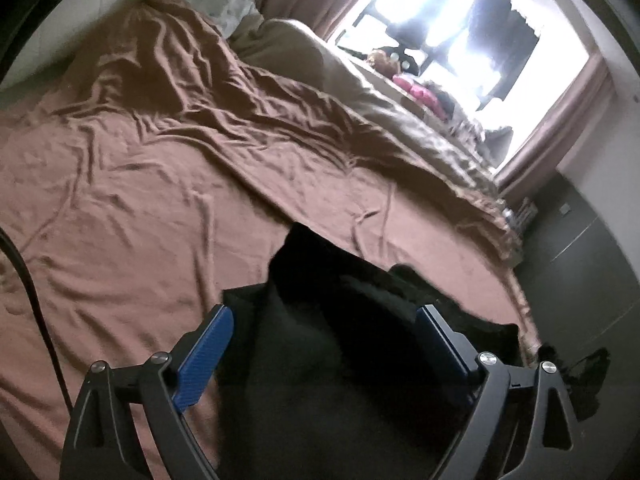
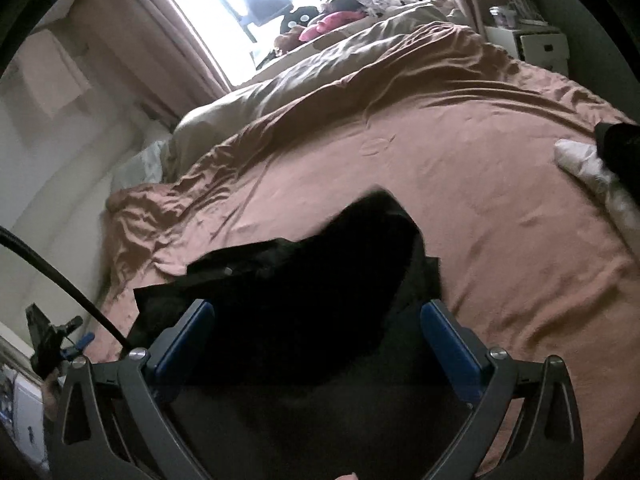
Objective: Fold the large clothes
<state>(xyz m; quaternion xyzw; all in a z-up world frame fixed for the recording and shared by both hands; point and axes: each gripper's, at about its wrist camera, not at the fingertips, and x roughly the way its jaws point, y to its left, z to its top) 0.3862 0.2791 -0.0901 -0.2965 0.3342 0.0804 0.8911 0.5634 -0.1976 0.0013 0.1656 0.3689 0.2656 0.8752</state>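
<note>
A large black garment [image 1: 320, 340] lies bunched on a brown bedsheet [image 1: 140, 208] near the bed's near edge. It also shows in the right wrist view [image 2: 304, 280]. My left gripper [image 1: 324, 320] is open, its blue-padded fingers [image 1: 208, 344] wide apart above the garment, gripping nothing. My right gripper [image 2: 316, 316] is open too, its blue pads [image 2: 448, 332] spread on either side of the black cloth below. The garment's shape is hard to read in the dark.
A beige duvet [image 1: 360, 92] is heaped along the window side with toys [image 1: 416, 88] on the sill. A white drawer unit [image 2: 536, 44] stands beyond the bed. A white sock and dark sleeve [image 2: 592, 164] lie at the right. A black cable [image 2: 60, 280] crosses left.
</note>
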